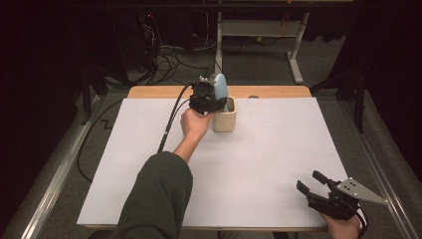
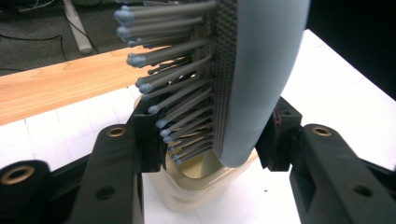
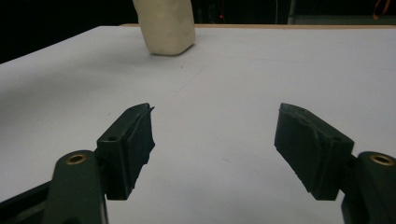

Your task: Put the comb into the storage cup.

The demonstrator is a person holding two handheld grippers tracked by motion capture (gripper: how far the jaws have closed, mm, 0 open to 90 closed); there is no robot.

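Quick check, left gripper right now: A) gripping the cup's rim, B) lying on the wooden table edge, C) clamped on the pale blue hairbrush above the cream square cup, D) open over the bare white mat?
C: in the left gripper view the left gripper has both black jaws pressed on the pale blue hairbrush, grey bristles to one side, with the cream square cup directly below it.

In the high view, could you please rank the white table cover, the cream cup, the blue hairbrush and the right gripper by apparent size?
1. white table cover
2. right gripper, though it is nearer the camera
3. cream cup
4. blue hairbrush, partly inside the cup, so unsure
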